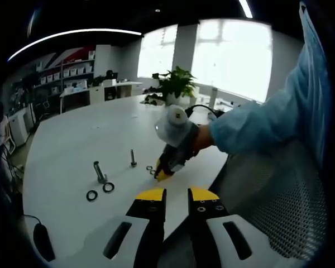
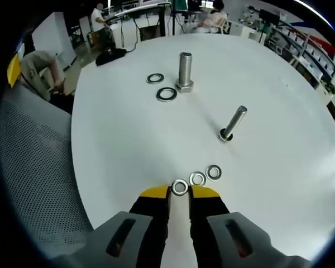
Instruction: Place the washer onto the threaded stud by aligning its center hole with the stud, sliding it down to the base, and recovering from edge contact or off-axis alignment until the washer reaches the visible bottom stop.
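An open office with tall bright windows, shelving and a potted plant (image 1: 177, 84) lies behind a broad white counter (image 2: 279, 167) — its near edge borders a grey mesh chair back (image 2: 33, 184).

In the right gripper view, two threaded studs stand on the counter: a thick stud (image 2: 185, 71) farther off on a hex base, and a thinner stud (image 2: 234, 123) nearer, to the right. Two large washers (image 2: 166, 94) lie just beside the thick stud's base. Three small washers lie in a short row close to the right gripper (image 2: 180, 193); the nearest small washer (image 2: 180, 187) sits right at the yellow jaw tips, between them. The jaws stand nearly closed with a narrow gap, and I cannot tell whether they actually pinch the washer or only rest against it.

In the left gripper view, the left gripper (image 1: 177, 194) hovers off the counter's edge, its jaws parted and holding nothing. Across from it, a person's hand (image 1: 196, 140) in a light blue sleeve holds the right gripper down at the small washers, with both studs and the two large washers well apart to the left.
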Motion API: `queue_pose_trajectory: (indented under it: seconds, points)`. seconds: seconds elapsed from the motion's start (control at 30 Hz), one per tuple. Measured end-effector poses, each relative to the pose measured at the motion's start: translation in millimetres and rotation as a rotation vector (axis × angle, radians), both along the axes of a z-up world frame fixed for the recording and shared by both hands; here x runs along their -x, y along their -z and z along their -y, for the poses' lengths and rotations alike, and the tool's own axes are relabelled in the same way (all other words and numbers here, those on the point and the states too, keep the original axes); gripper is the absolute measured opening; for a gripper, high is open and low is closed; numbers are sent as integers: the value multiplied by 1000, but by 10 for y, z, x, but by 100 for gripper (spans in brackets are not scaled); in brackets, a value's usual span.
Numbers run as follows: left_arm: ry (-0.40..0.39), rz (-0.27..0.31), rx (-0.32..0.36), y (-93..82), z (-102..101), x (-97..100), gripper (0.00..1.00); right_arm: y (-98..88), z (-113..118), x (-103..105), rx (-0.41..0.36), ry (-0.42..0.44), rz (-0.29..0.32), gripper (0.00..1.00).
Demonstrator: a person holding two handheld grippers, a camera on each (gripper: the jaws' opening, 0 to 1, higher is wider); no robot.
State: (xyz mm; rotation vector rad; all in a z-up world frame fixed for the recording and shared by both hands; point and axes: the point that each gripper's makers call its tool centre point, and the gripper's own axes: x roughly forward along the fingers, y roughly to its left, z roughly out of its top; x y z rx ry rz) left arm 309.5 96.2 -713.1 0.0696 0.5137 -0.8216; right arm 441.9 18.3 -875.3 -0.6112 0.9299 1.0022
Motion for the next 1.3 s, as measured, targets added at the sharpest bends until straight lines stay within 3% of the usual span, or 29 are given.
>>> queue_pose_trajectory:
  seconds: [0.17, 0.43, 0.67, 1.3]
  points:
    - [-4, 2, 1, -3, -5, -4, 13, -25, -53, 18, -8, -14, 1, 14]
    - [-4, -1, 3, 0, -4, 1, 13, -235, -104, -132, -62, 13, 53, 14]
    - [1, -1, 3, -1, 3, 7, 13, -183, -81, -118, -42, 3, 51, 14]
    - [12, -7, -3, 13, 17, 15, 13, -692, -120, -457, -100, 28, 183, 14]
